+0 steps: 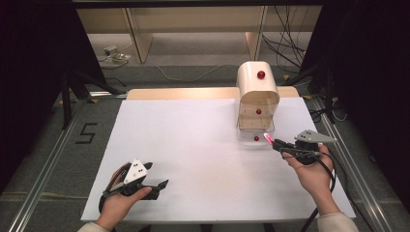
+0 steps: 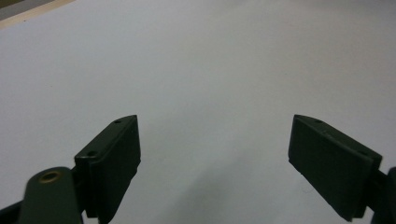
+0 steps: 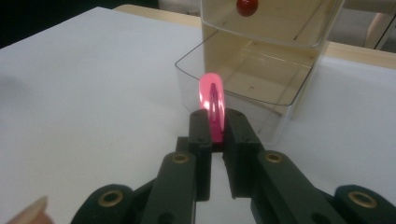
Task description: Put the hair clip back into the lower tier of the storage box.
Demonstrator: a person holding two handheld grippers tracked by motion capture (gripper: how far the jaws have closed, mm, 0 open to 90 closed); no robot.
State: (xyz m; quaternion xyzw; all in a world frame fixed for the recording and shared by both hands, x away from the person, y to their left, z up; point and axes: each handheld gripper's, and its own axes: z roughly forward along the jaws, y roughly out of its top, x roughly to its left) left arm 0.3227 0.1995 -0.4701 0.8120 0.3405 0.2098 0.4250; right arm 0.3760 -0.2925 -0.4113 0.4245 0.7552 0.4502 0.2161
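A cream drawer unit (image 1: 257,89) with red knobs stands at the back right of the white table top (image 1: 193,140). Its clear bottom drawer (image 1: 251,137) (image 3: 261,79) is pulled out and looks bare inside. My right gripper (image 1: 275,143) (image 3: 214,115) is shut on a glossy pink clip (image 1: 266,138) (image 3: 212,95), held upright just in front of the drawer's near corner. My left gripper (image 1: 158,174) (image 2: 215,119) rests at the front left of the table, jaws wide apart with nothing between them.
The closed upper drawer's red knob (image 3: 247,6) is above the open one. A wooden table edge (image 1: 183,93) runs behind the white sheet. Cables and shelving (image 1: 193,24) lie on the floor beyond. Dark frames flank both sides.
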